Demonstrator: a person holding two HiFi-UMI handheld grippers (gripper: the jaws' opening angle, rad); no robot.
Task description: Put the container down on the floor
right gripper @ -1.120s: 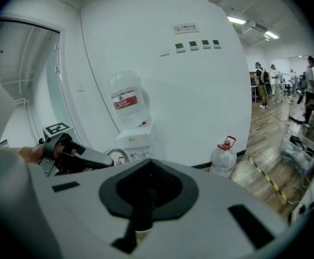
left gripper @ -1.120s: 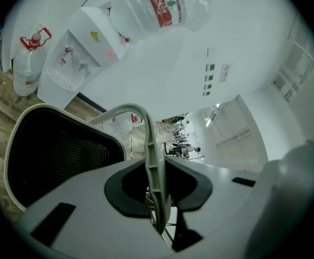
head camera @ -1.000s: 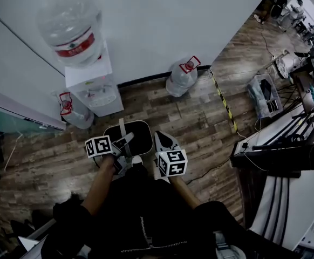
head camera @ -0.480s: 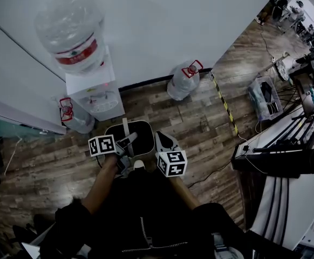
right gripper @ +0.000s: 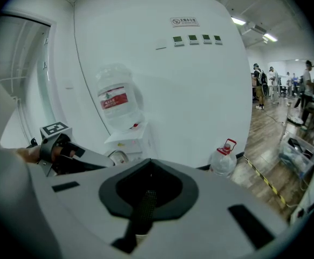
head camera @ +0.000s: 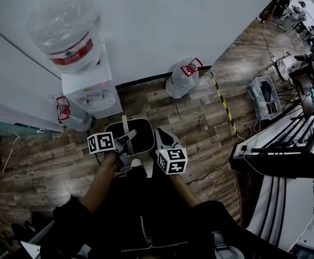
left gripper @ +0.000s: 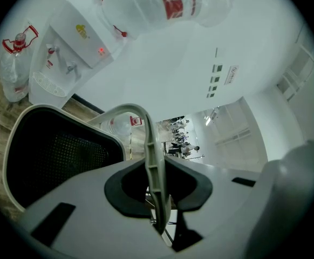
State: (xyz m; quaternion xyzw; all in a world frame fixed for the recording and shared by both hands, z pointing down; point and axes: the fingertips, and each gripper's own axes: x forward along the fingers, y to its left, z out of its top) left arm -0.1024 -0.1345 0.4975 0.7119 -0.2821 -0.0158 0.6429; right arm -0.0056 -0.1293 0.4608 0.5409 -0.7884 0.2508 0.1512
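Black mesh container with pale hoop handle hangs from my left claw, clamped shut on that thin handle, so it could swing and land tipped.

Container: now slightly nearer the water dispenser than one second ago, and the gap to its base has narrowed.
Left hand-held gripper: moved with it, and sits a little higher in the head view.
The water dispenser has drifted left in frame.
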